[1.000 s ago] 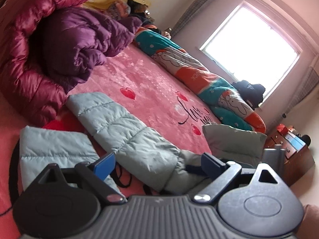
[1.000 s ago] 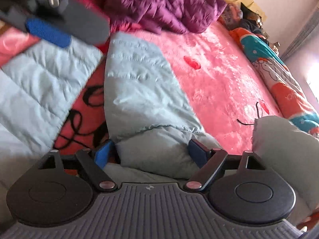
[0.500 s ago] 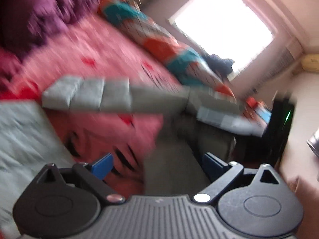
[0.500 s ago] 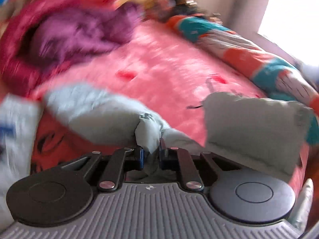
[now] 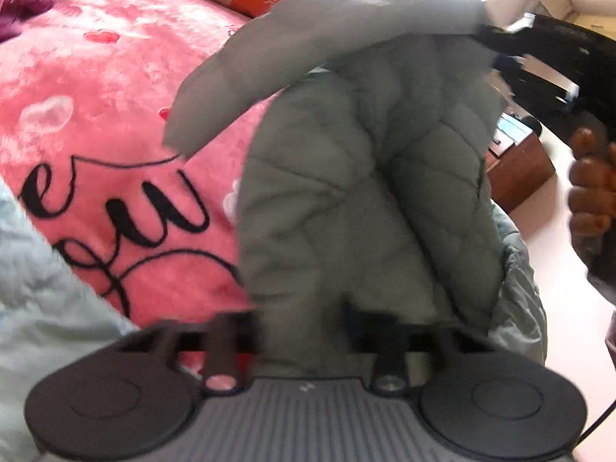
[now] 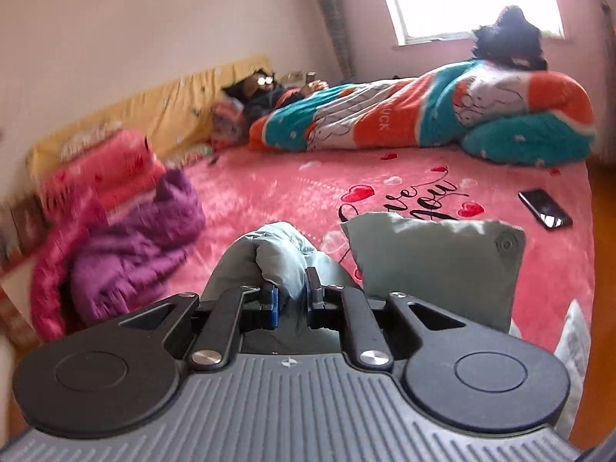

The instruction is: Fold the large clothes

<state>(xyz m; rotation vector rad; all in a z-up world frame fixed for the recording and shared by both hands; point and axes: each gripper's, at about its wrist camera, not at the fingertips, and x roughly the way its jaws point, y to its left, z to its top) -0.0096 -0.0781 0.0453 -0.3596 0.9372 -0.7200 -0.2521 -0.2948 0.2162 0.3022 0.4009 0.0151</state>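
From the left wrist camera, a grey-green quilted jacket (image 5: 346, 177) fills the middle of the view, rising from the left gripper (image 5: 304, 331) toward the top edge; motion blur smears the jaws, which have just been closing, and the cloth runs down between them and hides their tips, so the grip itself is hard to make out. One flap of the jacket hangs over to the left above the pink bedspread (image 5: 96, 123), whose black lettering is partly covered. At upper right the right gripper (image 5: 539, 57) shows only as a dark blurred shape meeting the jacket's top corner, with a hand (image 5: 593, 192) cut off by the frame edge. From the right wrist camera, the jaws of the right gripper (image 6: 292, 302) stand narrow, pinching a bunched fold of the jacket (image 6: 277, 258); most of the garment lies below the view. A squarish padded part (image 6: 435, 265) stands upright just right of the jaws. A phone (image 6: 544, 208) lies on the bedspread (image 6: 269, 192), a purple coat (image 6: 131, 246) heaped at left.
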